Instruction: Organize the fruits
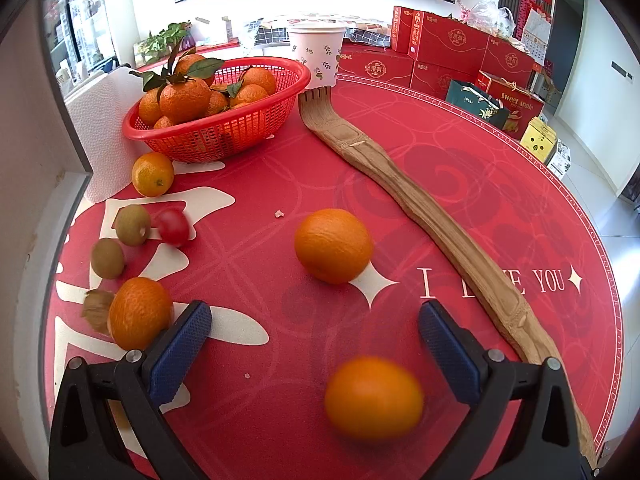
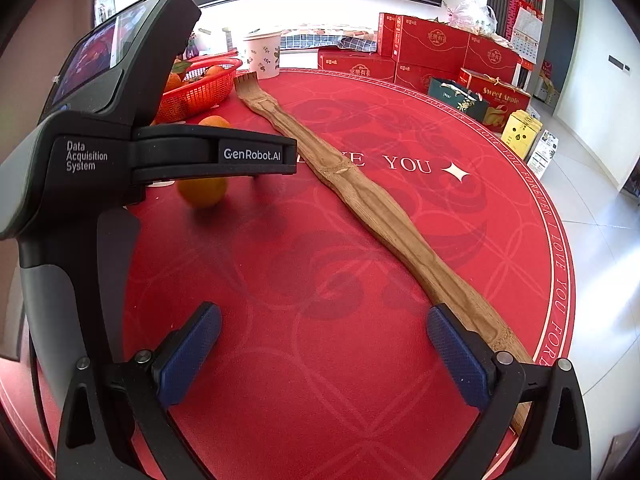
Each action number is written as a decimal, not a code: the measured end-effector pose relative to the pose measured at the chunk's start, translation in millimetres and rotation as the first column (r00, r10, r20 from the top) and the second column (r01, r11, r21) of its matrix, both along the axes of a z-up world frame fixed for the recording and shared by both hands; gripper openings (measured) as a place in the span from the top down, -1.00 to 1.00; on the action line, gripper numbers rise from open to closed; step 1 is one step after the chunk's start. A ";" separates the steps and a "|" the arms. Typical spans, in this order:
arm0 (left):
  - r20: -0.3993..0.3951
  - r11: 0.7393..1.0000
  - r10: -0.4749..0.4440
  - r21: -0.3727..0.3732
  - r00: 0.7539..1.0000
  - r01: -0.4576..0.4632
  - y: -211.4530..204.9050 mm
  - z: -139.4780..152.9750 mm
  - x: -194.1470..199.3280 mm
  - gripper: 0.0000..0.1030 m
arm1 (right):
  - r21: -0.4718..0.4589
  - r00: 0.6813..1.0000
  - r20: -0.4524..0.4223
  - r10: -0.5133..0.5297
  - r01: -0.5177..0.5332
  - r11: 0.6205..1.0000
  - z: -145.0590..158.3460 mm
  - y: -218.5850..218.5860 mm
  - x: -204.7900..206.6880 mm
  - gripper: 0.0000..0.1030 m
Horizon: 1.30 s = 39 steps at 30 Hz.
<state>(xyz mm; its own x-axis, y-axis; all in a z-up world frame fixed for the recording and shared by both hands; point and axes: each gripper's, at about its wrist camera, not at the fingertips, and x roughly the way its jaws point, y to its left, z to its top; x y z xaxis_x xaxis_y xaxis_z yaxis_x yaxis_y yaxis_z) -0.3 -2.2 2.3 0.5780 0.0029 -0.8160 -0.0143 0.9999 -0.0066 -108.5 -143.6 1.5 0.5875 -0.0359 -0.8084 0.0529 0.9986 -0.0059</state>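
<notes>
My left gripper (image 1: 316, 344) is open, low over the red round table mat (image 1: 260, 184). A blurred orange (image 1: 374, 398) sits between its jaws, touching neither pad. Another orange (image 1: 333, 245) lies ahead of it, and a third orange (image 1: 140, 312) rests against the left finger's outer side. At the back left, a red basket (image 1: 224, 120) holds several leafy oranges. My right gripper (image 2: 324, 356) is open over bare mat, holding nothing. In the right wrist view, the left gripper's body (image 2: 160, 152) hovers over an orange (image 2: 202, 192).
A small orange (image 1: 153, 174), two kiwis (image 1: 132, 224) (image 1: 107, 257), a cherry tomato (image 1: 173, 227) and a brown nut (image 1: 96, 308) lie at the left. A long wooden back scratcher (image 1: 400, 200) crosses the mat diagonally. White cup (image 1: 316, 54) and paper roll (image 1: 100, 132) stand behind.
</notes>
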 end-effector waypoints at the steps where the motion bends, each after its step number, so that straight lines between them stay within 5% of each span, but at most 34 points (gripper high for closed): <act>1: 0.000 1.000 0.000 0.000 1.000 0.000 -0.1 0.1 0.0 -1.00 | 0.000 1.000 0.000 0.000 0.000 1.000 -0.1 0.0 -0.1 -1.00; 39: -0.016 0.999 -0.045 0.022 0.999 0.045 -0.5 1.3 3.0 -1.00 | -0.002 1.000 0.013 0.017 -0.017 1.000 -2.2 -4.2 -3.7 -1.00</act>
